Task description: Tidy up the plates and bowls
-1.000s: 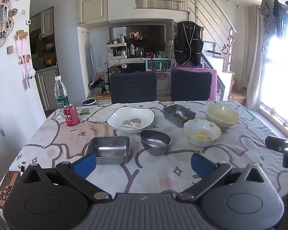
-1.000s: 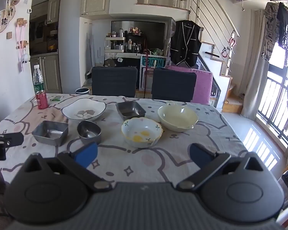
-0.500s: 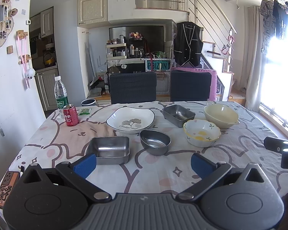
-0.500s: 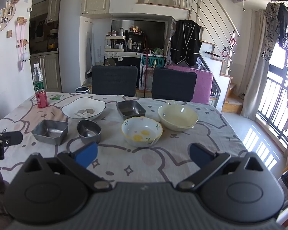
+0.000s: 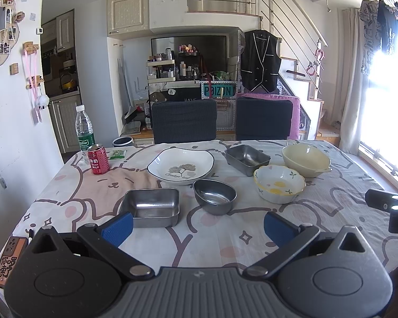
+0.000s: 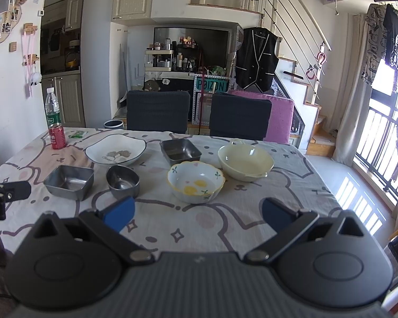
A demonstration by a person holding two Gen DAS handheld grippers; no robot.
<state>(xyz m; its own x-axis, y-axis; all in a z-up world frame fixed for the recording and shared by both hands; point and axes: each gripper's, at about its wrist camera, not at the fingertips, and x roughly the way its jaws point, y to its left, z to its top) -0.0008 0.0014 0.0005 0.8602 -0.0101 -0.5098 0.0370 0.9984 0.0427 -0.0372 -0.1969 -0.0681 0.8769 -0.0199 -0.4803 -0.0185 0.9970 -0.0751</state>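
Note:
On the patterned tablecloth stand a white leaf-print plate, a near square steel dish, a small steel bowl, a far steel dish, a white bowl with yellow spots and a cream bowl. My left gripper is open and empty, above the near table edge before the square dish. My right gripper is open and empty, in front of the spotted bowl.
A red can and a water bottle stand at the far left corner, beside a green packet. Two dark chairs stand behind the table. A phone lies at the near left edge.
Both grippers have stayed nearly still, with only a slight drift of the views. No dish has moved.

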